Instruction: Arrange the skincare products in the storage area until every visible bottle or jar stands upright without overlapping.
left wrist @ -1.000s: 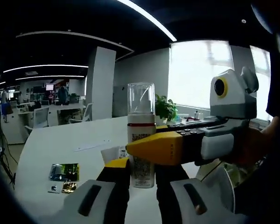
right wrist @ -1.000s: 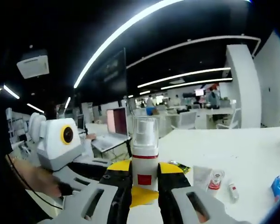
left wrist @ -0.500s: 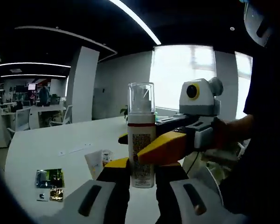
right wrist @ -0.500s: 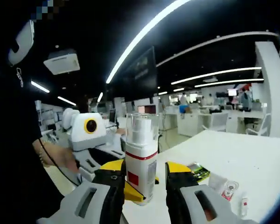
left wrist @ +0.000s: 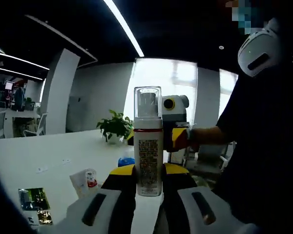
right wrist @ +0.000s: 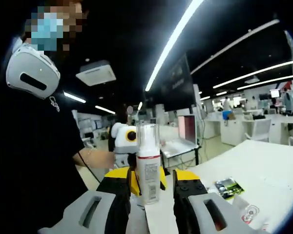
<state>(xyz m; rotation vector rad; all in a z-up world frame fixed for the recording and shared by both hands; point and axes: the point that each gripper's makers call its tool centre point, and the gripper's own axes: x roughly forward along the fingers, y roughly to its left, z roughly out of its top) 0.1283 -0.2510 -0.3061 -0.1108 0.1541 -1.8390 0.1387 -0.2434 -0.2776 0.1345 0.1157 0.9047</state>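
Your left gripper (left wrist: 149, 183) jaws clamp the upright pump bottle (left wrist: 147, 141) above the tabletop (left wrist: 49, 156); right gripper (right wrist: 151, 187) jaws stand released.

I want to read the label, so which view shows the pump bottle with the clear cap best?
The left gripper view: the pump bottle stands large and centred, upright between the left tongs, its printed label facing the camera. In the right gripper view the bottle looks smaller, with label text too small to read.
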